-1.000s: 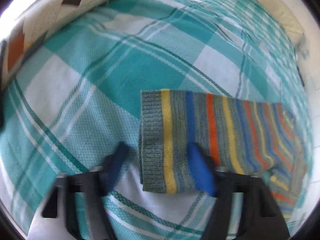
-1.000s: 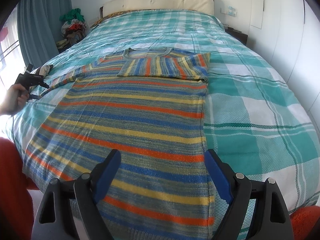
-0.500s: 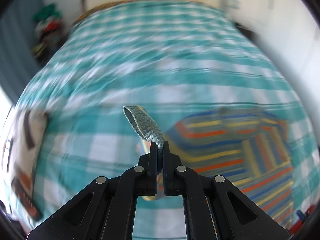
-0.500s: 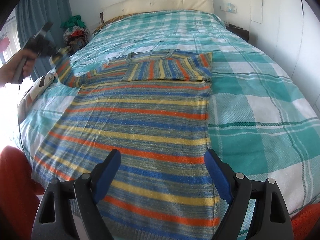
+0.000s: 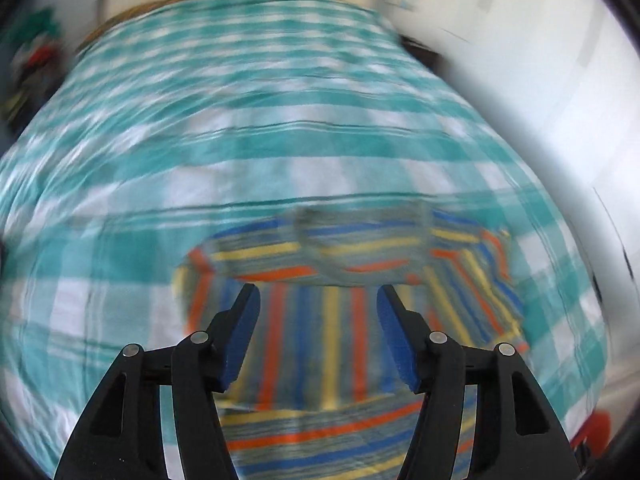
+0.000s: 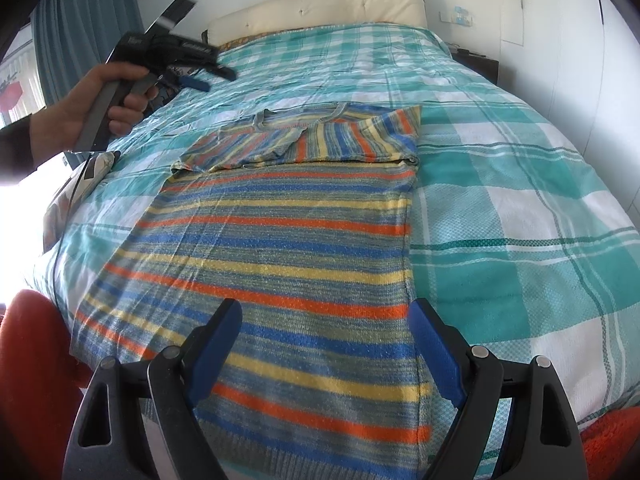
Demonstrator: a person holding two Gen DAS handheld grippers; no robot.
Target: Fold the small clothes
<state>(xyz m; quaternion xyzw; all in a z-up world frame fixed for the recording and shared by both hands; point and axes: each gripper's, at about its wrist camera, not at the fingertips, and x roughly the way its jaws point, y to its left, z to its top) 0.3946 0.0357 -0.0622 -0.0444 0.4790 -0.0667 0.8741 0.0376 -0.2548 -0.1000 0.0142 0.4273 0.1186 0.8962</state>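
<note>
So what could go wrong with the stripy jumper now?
1. The left sleeve lies rumpled across the chest of the striped jumper, not flat. Folding over it could leave a lumpy bundle.
2. The jumper's hem hangs over the edge of the bed, so a tug there might drag it off.
3. The left tool, whose jaws have just been opening with nothing between them, hangs above the bed; the right tool is open too, so nothing pins the knit.

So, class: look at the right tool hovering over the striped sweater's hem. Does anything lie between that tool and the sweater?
Nothing visible does. The right tool is open above the bare lower part of the striped sweater. Both sleeves lie folded near the collar, and the left tool is up beyond the sweater's far left corner.
</note>
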